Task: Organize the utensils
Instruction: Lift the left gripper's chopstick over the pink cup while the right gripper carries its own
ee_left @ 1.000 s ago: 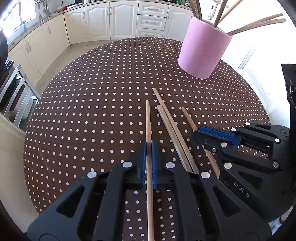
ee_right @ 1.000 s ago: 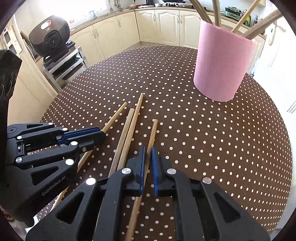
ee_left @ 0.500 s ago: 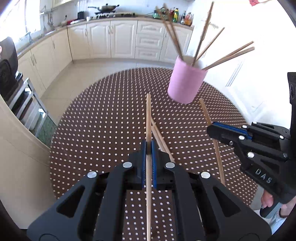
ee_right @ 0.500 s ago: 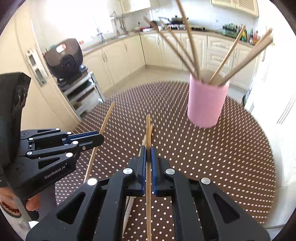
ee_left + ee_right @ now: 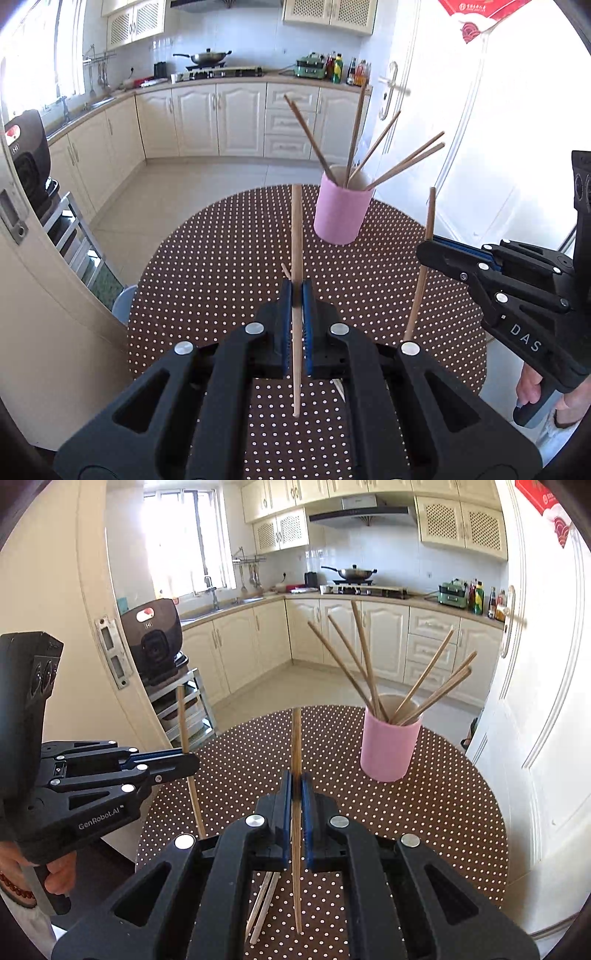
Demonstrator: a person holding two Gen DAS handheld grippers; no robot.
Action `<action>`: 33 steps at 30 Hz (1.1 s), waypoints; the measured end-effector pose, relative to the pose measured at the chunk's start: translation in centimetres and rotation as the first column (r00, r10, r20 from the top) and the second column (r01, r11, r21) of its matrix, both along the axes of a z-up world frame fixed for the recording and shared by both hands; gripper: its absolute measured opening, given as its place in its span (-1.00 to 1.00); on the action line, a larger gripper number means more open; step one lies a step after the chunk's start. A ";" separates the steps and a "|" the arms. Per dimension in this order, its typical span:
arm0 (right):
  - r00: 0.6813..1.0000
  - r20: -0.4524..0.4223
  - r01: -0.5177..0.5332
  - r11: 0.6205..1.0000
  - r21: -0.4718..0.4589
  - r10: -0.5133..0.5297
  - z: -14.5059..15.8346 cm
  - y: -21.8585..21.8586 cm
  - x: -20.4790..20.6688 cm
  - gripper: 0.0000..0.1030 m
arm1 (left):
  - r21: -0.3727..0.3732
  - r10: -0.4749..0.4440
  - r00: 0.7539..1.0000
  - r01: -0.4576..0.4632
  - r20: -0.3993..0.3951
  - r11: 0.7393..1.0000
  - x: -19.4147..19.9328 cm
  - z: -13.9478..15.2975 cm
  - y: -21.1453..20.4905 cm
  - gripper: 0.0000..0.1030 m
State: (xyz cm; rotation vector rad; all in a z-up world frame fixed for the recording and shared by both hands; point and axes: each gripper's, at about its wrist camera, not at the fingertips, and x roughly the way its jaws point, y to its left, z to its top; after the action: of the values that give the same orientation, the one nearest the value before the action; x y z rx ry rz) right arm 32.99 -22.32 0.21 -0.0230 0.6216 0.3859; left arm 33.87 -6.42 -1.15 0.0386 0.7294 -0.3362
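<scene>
One chopstick [image 5: 296, 236] is clamped between the fingers of the left gripper [image 5: 295, 295], and a second chopstick [image 5: 296, 746] is clamped likewise in the right gripper [image 5: 294, 786]. Both sticks are held clear above the dotted bench [image 5: 443, 812], their long axes running forward along the fingers. The pink cup [image 5: 389, 749], already holding several chopsticks, stands ahead and to the right of both grippers, and the right gripper is judged the nearer. Two more sticks [image 5: 264, 901] are seen lying on the bench beneath.
</scene>
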 end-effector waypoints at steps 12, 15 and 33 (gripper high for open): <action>0.991 0.122 0.046 0.998 0.051 -0.052 2.4 -3.0 -0.6 -0.92 | -0.056 0.009 0.998 -0.005 0.067 0.998 -0.2 2.0 0.4 -0.89; 0.984 0.158 0.070 0.995 0.073 -0.081 3.2 -4.4 -0.3 -0.92 | -0.070 -0.001 0.995 0.007 0.097 0.998 0.4 2.6 -0.2 -0.89; 0.909 0.319 0.222 0.959 0.175 -0.269 5.3 -10.7 4.0 -0.92 | -0.104 -0.029 0.938 0.069 0.344 0.992 5.3 7.8 -6.2 -0.89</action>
State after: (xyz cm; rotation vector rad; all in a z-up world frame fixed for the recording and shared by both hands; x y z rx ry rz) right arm 36.94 -32.98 5.50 0.1162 0.2494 0.1705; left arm 39.15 -12.62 6.63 0.0058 0.3626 -0.4064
